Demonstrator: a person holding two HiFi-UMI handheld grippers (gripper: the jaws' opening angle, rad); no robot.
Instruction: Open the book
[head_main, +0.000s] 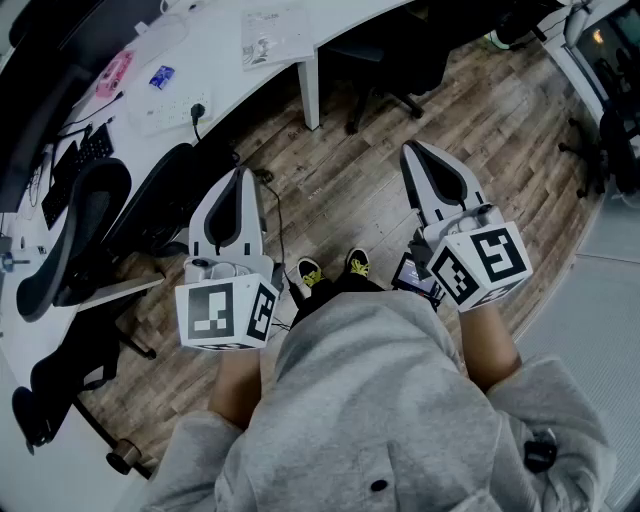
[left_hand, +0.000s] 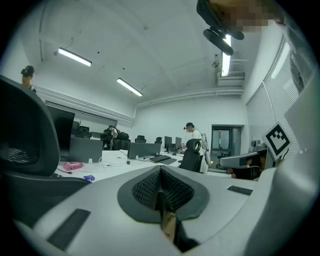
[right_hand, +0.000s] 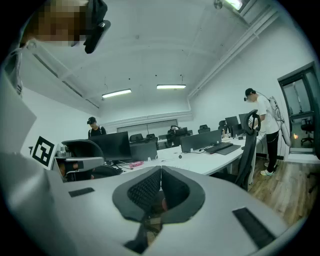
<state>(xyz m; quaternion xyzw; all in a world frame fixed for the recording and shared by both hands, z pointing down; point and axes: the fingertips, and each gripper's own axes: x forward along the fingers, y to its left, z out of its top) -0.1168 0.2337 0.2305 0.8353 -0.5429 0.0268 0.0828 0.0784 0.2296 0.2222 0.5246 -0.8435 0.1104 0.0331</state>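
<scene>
Person stands, looking steeply down. L gripper and R gripper are held out in front at about waist height, side by side and well apart, both pointing fwd and nearly level over the wood floor.

L pads are pressed together in the left gripper view, nothing between them. R pads are likewise pressed together and hold nothing. Each gripper has a marker cube at the back: L cube, R cube.

Shoes with yellow-green trim show between the grippers, below the grey hoodie. A flat dark thing w/ bluish face sits just under the R gripper; can't tell what it is.

Book: can't pick it out for sure. A white printed sheet or booklet lies on the white desk, near its front edge and well away from both grippers. Also on the desk: pink item, socket strip, keyboard. A black chair stands left of the L gripper.

Bkgd: a person in a cap stands by the monitors; another person stands at the desk's far end.
</scene>
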